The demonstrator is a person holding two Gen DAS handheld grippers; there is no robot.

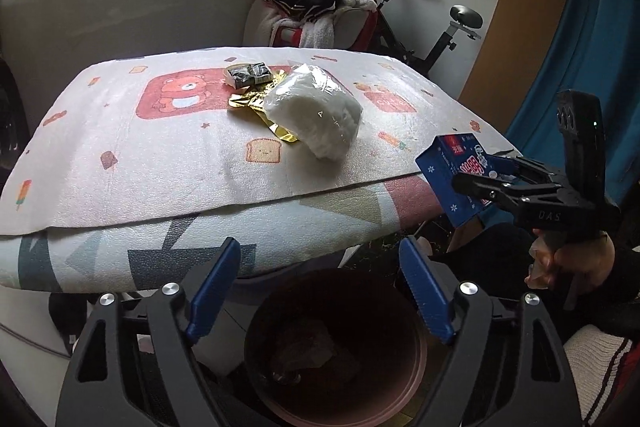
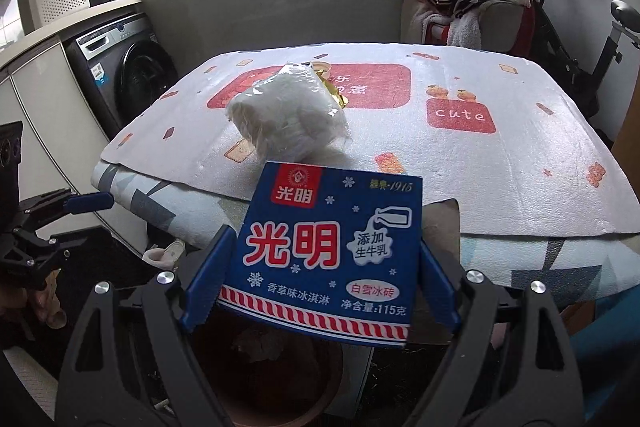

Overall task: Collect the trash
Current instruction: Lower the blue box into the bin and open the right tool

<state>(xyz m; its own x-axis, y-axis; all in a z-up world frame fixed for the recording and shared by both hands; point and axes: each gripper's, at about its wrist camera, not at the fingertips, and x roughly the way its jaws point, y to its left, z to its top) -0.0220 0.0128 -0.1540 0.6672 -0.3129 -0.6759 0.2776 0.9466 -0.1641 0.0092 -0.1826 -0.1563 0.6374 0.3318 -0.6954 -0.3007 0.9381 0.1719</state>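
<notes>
My left gripper [image 1: 320, 251] is open with nothing between its blue pads. It hangs over a dark round bin [image 1: 416, 359] below the table's near edge, and a crumpled scrap lies in the bin. My right gripper [image 2: 324, 247] is shut on a blue ice-cream box [image 2: 328, 251] with red characters, held just off the table's front edge above the bin [image 2: 328, 367]. The left wrist view shows that box [image 1: 444, 167] at the right. On the table lie a white bundle in clear plastic [image 1: 316, 111], a gold wrapper [image 1: 256, 103] and a small dark packet [image 1: 248, 75].
A bear-print mat [image 1: 160, 163] covers the table. Behind it stand a chair heaped with clothes [image 1: 316, 7] and an exercise bike [image 1: 452, 35]. A washing machine [image 2: 132, 67] is at the left and a blue curtain [image 1: 580, 47] at the right.
</notes>
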